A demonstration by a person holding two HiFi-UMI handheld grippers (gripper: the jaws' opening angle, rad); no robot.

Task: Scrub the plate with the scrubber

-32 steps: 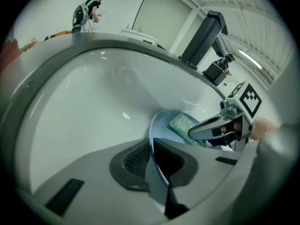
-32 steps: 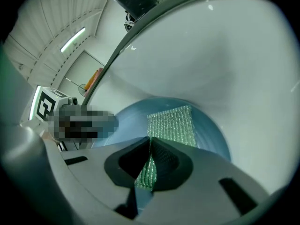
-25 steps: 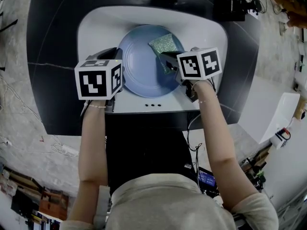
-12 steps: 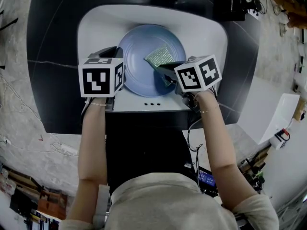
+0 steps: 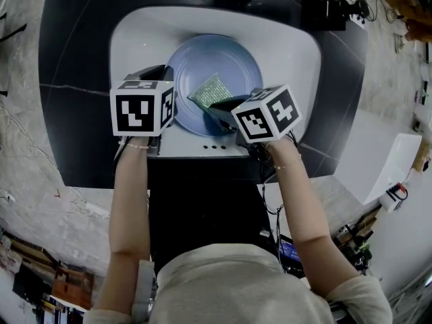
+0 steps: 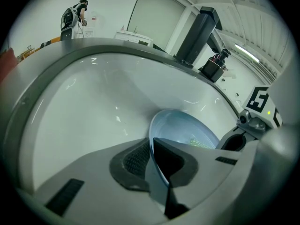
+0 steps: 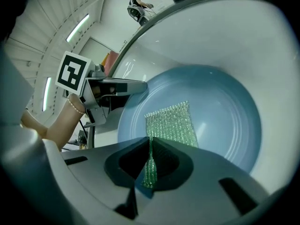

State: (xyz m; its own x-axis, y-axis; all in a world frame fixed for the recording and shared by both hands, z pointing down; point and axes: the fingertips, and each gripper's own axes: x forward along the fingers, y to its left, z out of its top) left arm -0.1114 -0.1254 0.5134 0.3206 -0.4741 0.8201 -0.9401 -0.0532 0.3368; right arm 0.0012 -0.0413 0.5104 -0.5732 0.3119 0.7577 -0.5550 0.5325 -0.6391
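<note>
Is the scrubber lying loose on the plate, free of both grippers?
No: the right gripper is shut on an edge of the green scrubber, over the plate.

Plate [image 5: 223, 56] in sink [image 5: 135, 39], sink in counter [image 5: 67, 100]; scrubber [image 5: 208, 90] on plate.

**Setting.** A test lab is indicated. A sink [image 5: 128, 46] is set in a black table [image 5: 67, 113]; cables [image 5: 17, 130] are strewn at left.
</note>
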